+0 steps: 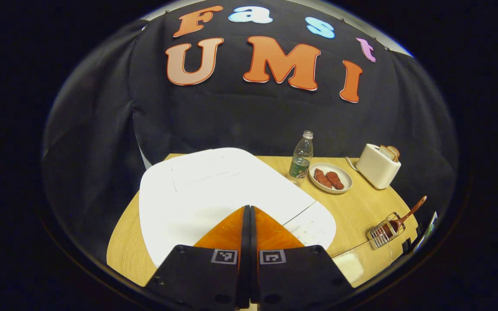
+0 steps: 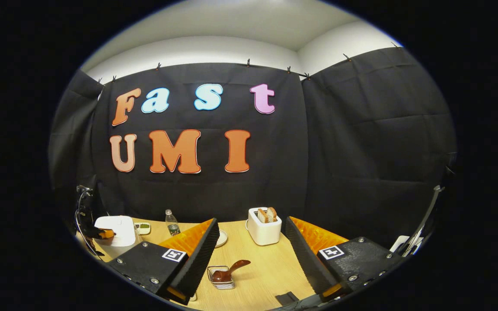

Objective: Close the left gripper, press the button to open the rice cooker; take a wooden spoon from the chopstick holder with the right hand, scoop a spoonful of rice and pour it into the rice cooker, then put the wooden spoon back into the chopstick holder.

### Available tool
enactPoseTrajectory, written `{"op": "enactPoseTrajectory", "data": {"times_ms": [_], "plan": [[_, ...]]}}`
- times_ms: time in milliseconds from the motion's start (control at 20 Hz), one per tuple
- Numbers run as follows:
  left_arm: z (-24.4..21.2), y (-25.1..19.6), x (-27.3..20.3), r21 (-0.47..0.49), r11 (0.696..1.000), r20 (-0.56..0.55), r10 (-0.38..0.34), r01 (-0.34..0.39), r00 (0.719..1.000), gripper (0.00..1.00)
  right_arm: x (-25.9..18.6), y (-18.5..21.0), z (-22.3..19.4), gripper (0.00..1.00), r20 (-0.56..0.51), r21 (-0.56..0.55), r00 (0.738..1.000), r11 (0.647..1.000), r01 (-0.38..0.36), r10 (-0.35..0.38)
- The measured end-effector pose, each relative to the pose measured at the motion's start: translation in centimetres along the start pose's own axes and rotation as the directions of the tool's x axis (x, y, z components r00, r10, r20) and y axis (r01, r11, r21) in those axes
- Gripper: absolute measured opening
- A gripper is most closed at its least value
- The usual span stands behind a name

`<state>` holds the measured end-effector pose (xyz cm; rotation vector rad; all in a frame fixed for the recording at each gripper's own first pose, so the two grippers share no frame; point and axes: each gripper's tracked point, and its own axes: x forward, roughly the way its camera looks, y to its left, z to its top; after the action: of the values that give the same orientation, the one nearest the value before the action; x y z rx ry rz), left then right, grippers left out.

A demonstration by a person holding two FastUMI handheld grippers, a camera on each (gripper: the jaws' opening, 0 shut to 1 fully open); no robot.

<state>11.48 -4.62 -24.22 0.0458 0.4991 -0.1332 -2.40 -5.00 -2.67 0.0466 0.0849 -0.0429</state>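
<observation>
Left gripper view shows the left gripper [image 1: 249,216] with its jaws pressed together, hanging just over the white rice cooker [image 1: 214,190]. The lid is down. I cannot make out the button, so the tip could push on plain lid and nothing would open. A hard or crooked push could also slide the cooker on the desk [image 1: 361,207].

The wooden spoon [image 2: 231,268] stands tilted in the wire chopstick holder [image 2: 220,276], in front of the right gripper [image 2: 249,259], whose jaws are spread wide and hold nothing. The holder looks light, so it could tip or drag along when the spoon is pulled out. A clear container of rice [image 1: 352,263] sits near the cooker. Rice could spill on the way over if the spoon leans.

A bottle [image 1: 301,159], a plate [image 1: 345,178] of food and a toaster [image 1: 376,166] stand farther back and could get knocked.
</observation>
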Motion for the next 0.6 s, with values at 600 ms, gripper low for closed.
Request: {"op": "enactPoseTrajectory", "data": {"times_ms": [600], "plan": [[12.1, 2.0, -8.3, -0.04, 0.998, 0.281, 0.066, -0.057, 0.957, 0.05, 1.2, 0.5, -2.9, 0.96, -0.029, 0.015, 0.999, 0.999, -0.036, 0.036]]}}
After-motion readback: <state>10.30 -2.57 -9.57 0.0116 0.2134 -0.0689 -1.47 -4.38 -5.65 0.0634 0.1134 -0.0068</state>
